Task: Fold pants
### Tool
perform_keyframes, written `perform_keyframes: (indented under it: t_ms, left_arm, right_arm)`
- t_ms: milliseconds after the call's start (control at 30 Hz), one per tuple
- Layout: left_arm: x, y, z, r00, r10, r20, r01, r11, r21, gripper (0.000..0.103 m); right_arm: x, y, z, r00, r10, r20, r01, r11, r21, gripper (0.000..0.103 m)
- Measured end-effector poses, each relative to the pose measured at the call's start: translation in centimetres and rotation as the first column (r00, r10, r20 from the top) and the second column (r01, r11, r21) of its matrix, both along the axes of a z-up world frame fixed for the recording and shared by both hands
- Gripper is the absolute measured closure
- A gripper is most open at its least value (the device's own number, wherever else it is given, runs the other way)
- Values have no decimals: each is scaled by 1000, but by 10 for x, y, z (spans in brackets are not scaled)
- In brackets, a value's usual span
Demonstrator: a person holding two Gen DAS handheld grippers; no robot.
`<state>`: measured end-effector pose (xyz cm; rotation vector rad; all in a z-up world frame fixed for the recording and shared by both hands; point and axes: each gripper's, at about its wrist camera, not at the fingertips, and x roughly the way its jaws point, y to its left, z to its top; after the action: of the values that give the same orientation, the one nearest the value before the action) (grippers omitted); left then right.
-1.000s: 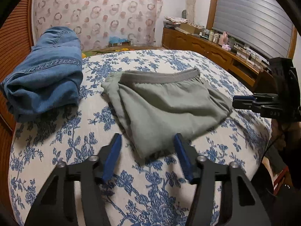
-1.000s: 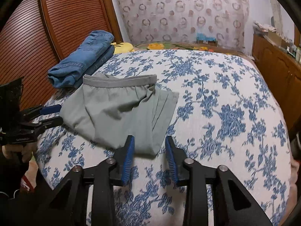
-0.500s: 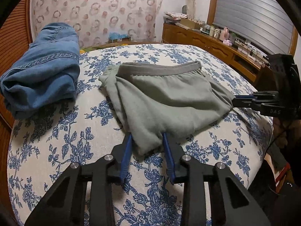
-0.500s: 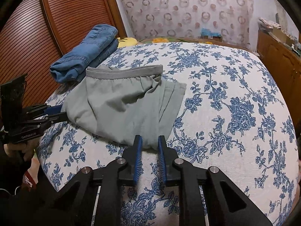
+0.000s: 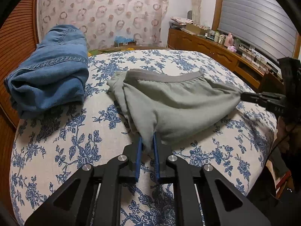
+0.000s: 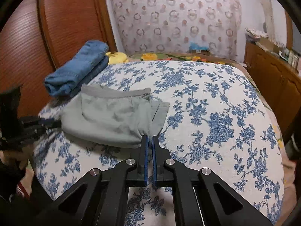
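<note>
Both tongs clamped on grey pants point(image 5: 176, 101)

Your wrist cameras sit low over blue-flowered white bed point(image 5: 56, 150), near, facing headboard end; both share folded grey-green cotton pants point(image 5: 178, 103) point(image 6: 112, 116).

We see a bed point(image 5: 56, 150) under a blue-flowered white cover. On it lie grey pants point(image 5: 175, 103), partly folded, and folded jeans point(image 5: 49, 75) near its wooden-panel side, apart.
</note>
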<state>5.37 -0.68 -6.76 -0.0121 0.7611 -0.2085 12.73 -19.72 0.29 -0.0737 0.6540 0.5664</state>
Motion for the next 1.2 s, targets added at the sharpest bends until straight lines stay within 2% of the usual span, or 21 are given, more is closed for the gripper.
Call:
perform_keyframes:
  t_ms: [233, 767, 1000, 1133, 1200]
  left_arm:
    - [-11, 1, 12, 1000, -20, 23, 20, 1000, 2, 94]
    - [-46, -6, 35, 995, -78, 56, 79, 997, -14, 95]
    - [-47, -8, 41, 995, -73, 65, 72, 997, 12, 95]
    - [-47, -9, 43, 995, -53, 83, 51, 998, 32, 94]
    - [-44, -7, 42, 995, -30, 93, 25, 998, 51, 86]
  right_arm:
    - [-5, -8, 6, 999, 26, -23, -26, 999, 22, 100]
    - [-49, -26, 24, 999, 52, 2, -52, 998, 35, 100]
    - [-56, -28, 25, 998, 64, -5, -64, 998, 23, 100]
    - [-56, -24, 25, 998, 59, 4, -59, 998, -4, 100]
    - [-60, -23, 27, 998, 46, 34, -46, 999, -20, 100]
